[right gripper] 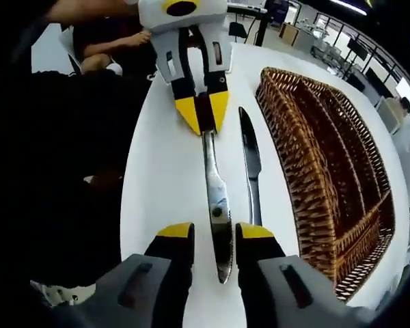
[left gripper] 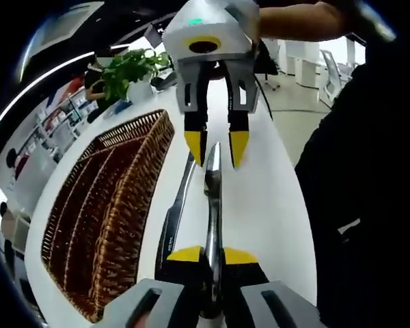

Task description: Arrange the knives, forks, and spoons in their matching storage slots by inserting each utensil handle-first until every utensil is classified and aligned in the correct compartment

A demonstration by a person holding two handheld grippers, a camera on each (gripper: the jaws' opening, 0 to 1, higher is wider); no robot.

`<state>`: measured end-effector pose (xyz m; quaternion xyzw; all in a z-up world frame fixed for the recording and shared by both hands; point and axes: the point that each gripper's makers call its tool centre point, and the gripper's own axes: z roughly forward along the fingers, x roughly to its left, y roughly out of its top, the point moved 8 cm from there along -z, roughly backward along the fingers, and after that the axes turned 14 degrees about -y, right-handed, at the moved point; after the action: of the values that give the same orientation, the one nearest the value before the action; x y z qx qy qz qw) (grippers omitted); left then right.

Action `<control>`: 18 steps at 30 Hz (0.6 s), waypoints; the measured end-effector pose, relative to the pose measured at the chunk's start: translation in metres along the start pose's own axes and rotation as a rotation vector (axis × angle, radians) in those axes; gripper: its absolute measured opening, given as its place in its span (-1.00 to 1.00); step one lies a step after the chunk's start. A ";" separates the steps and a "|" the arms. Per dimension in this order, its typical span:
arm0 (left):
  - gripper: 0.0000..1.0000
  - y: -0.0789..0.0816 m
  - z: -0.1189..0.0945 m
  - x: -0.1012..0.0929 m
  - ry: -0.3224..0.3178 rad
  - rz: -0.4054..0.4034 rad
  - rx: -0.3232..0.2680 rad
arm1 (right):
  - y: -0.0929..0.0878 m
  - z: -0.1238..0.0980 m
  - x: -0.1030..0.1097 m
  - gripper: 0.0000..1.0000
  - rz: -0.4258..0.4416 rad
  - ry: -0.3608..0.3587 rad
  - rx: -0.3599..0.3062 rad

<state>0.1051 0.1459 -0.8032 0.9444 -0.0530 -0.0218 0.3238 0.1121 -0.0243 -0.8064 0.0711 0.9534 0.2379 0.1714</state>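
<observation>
A steel knife hangs over the white table, and my left gripper is shut on its handle end. The same left gripper reaches in from the top of the right gripper view. My right gripper is open, its jaws on either side of the blade end with a small gap. From the left gripper view, the right gripper straddles the knife's far tip. A second knife lies flat on the table beside the held one. The wicker slotted tray stands alongside, and its compartments look empty.
The tray takes up one long side of the narrow table. A potted plant stands at the table's far end. A person's dark clothing and forearm border the other side. Office chairs and desks are in the background.
</observation>
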 end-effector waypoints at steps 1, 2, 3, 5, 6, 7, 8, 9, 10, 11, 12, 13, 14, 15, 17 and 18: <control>-0.87 0.000 0.000 0.000 -0.001 0.001 0.000 | -0.001 0.002 0.000 -0.46 0.017 0.003 -0.003; -0.87 0.000 0.000 -0.001 -0.005 0.002 -0.002 | 0.000 0.002 0.000 -0.48 0.014 0.003 -0.016; -0.87 0.001 -0.001 -0.002 -0.007 0.002 -0.003 | 0.001 0.002 0.001 -0.50 0.014 0.003 -0.025; -0.87 0.000 -0.001 -0.004 -0.019 -0.012 -0.008 | 0.003 0.003 0.006 -0.54 0.015 0.008 -0.048; -0.87 0.000 -0.001 -0.004 -0.022 -0.017 -0.011 | 0.006 0.004 0.009 -0.54 -0.002 0.008 -0.071; -0.87 -0.001 -0.001 -0.003 -0.022 -0.021 -0.011 | 0.007 0.004 0.011 -0.53 -0.018 0.010 -0.081; -0.87 -0.002 -0.001 -0.003 -0.024 -0.030 -0.014 | 0.010 0.005 0.012 -0.52 -0.038 -0.003 -0.099; -0.87 -0.002 -0.002 -0.002 -0.025 -0.045 -0.023 | 0.011 0.005 0.013 -0.52 -0.043 -0.013 -0.106; -0.87 -0.001 -0.003 -0.002 -0.030 -0.054 -0.035 | 0.012 0.005 0.014 -0.54 -0.036 -0.014 -0.103; -0.87 -0.001 -0.004 -0.002 -0.032 -0.055 -0.040 | 0.012 0.006 0.014 -0.55 -0.036 -0.020 -0.105; -0.87 0.000 -0.004 -0.002 -0.032 -0.054 -0.044 | 0.012 0.006 0.013 -0.56 -0.038 -0.025 -0.109; -0.87 0.002 -0.005 -0.002 -0.035 -0.054 -0.048 | 0.013 0.007 0.013 -0.59 -0.037 -0.027 -0.110; -0.87 0.003 -0.004 -0.002 -0.037 -0.050 -0.047 | 0.013 0.007 0.014 -0.61 -0.035 -0.027 -0.110; -0.87 0.003 -0.004 -0.003 -0.041 -0.048 -0.043 | 0.014 0.007 0.014 -0.66 -0.041 -0.028 -0.111; -0.87 0.004 -0.004 -0.004 -0.051 -0.045 -0.040 | 0.011 0.007 0.014 -0.75 -0.076 -0.038 -0.100; -0.86 0.004 -0.004 -0.004 -0.052 -0.047 -0.040 | 0.012 0.007 0.014 -0.76 -0.068 -0.037 -0.099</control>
<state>0.1013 0.1458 -0.7978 0.9378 -0.0389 -0.0550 0.3405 0.1019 -0.0072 -0.8105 0.0344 0.9390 0.2776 0.2002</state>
